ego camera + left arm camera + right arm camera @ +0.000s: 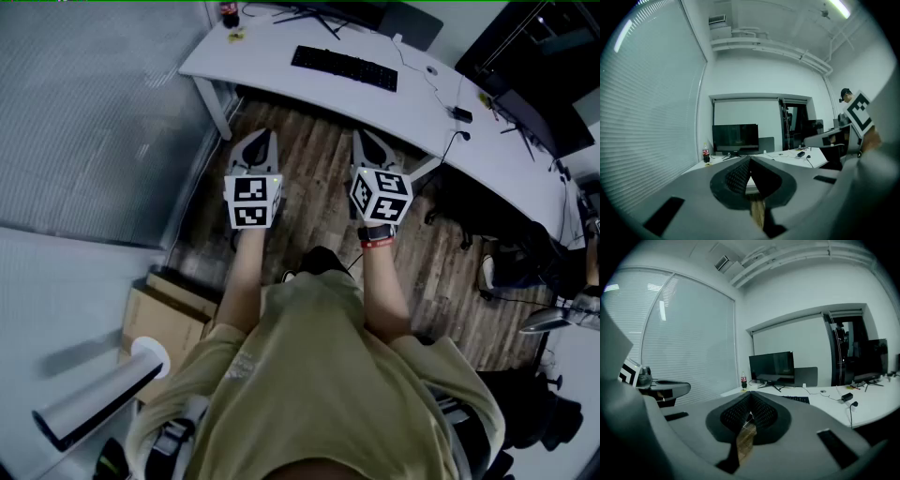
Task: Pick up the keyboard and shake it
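A black keyboard (344,67) lies on the white desk (281,66) in the head view, in front of a monitor stand. It shows as a thin dark strip (796,399) in the right gripper view. My left gripper (259,141) and right gripper (368,142) hover side by side over the wooden floor, short of the desk's near edge. Both are shut with nothing between the jaws. In the left gripper view the left gripper (749,161) points at the desk and the keyboard is hidden behind it.
A dark monitor (735,137) and a cola bottle (706,155) stand at the desk's left end. Cables, a mouse (431,69) and a small black adapter (461,114) lie to the keyboard's right. Cardboard boxes (164,319) sit on the floor at my left.
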A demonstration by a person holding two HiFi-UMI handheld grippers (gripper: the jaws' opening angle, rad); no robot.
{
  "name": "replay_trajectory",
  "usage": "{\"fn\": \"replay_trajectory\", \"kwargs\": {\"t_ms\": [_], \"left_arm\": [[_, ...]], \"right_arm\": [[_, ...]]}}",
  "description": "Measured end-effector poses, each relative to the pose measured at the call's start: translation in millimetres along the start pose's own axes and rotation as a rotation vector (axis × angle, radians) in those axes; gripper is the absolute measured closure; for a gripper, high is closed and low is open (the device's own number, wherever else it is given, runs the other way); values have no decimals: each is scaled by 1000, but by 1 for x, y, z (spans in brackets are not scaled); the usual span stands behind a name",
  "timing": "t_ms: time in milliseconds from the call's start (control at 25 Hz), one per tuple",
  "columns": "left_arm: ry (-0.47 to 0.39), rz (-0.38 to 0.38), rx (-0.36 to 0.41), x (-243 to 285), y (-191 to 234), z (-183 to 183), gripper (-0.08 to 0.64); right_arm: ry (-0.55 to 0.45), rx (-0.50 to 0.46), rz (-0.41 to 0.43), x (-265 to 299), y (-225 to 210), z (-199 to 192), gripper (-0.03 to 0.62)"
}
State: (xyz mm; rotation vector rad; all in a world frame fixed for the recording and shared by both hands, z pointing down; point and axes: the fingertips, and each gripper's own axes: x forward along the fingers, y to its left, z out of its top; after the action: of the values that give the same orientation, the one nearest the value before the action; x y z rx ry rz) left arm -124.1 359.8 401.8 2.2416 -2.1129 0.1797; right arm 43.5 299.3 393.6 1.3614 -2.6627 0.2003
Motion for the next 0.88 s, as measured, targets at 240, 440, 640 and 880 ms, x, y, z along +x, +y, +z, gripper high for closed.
{"fn": "replay_trajectory", "kwargs": {"t_ms": [240, 440, 640, 880], "left_arm": [[31, 10, -15, 1, 21, -11, 541], [46, 11, -44, 26, 39, -23, 541], [40, -23, -26, 81, 42, -13, 541], [21, -50, 0, 156, 48, 17, 541]], "right_arm": [[57, 47, 2, 15, 9, -16, 574], [81, 67, 21, 47, 14, -20, 574], [82, 91, 25, 96, -8, -15, 574], [46, 92, 74, 164, -35, 27, 574]]}}
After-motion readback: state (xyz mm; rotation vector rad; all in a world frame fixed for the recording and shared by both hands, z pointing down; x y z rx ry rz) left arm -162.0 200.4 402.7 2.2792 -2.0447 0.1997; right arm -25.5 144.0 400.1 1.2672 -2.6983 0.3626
